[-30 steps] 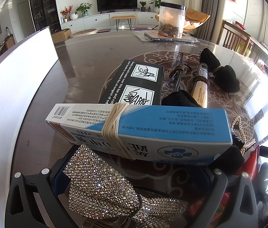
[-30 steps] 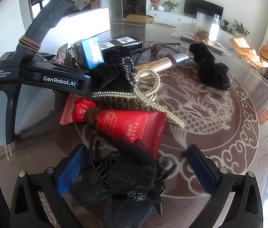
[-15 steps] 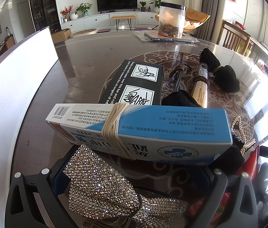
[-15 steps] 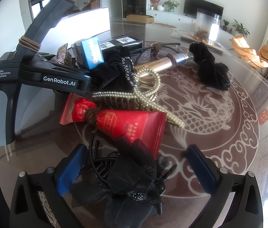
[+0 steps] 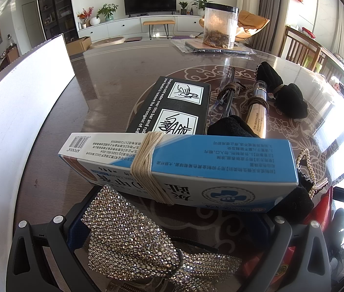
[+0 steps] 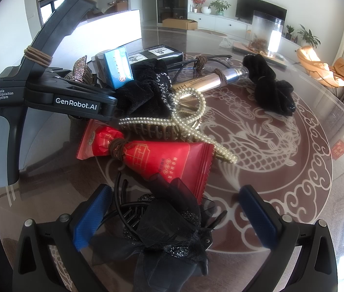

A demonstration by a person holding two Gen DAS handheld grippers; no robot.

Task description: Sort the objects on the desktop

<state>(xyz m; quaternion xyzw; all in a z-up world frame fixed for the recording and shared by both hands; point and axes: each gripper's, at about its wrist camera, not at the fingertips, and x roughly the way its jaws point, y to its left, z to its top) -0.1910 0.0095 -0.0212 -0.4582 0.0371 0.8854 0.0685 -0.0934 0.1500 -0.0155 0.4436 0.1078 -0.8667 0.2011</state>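
Straddling the black lace hair clip [image 6: 172,233], the right tongs [image 6: 174,214] stand spread, blue pads well apart on either side of it and touching nothing, probably lined up to take it first because it lies nearest and loose. The left tongs [image 5: 169,248] are likewise spread around the rhinestone bow [image 5: 133,241], whose left end lies close against the left finger; no pinch is made yet. Just beyond the bow, the blue box [image 5: 184,168], bound with twine, rests across the pile. Past the lace clip come the red sachet [image 6: 167,155], the pearl clip [image 6: 184,126], then the black box [image 5: 176,107] and the gold tube [image 6: 211,82]. All sit heaped together on the table [image 5: 113,77], unsorted, with the black scrunchie [image 5: 286,95] farthest out.
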